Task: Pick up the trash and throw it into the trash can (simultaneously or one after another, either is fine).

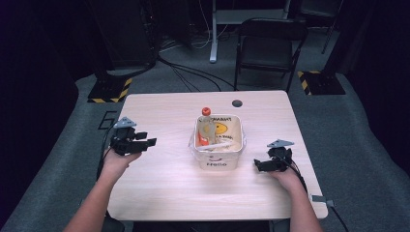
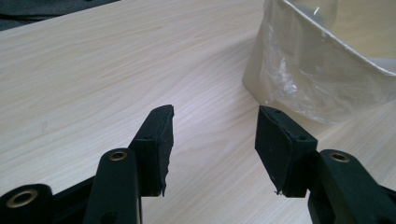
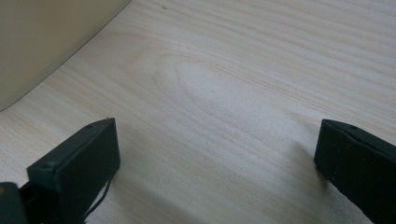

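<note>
Both jaws stand apart and empty: left gripper (image 1: pixel 145 141) and right gripper (image 1: pixel 257 165) flank the tub (image 1: pixel 217 159) mid-table, the right one nearer, while the bottle (image 1: pixel 207 126) stands upright inside against its far wall.

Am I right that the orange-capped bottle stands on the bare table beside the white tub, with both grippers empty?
Not quite: the high view shows the orange-capped bottle standing inside the white tub, not beside it. The left gripper and right gripper are indeed empty.
</note>
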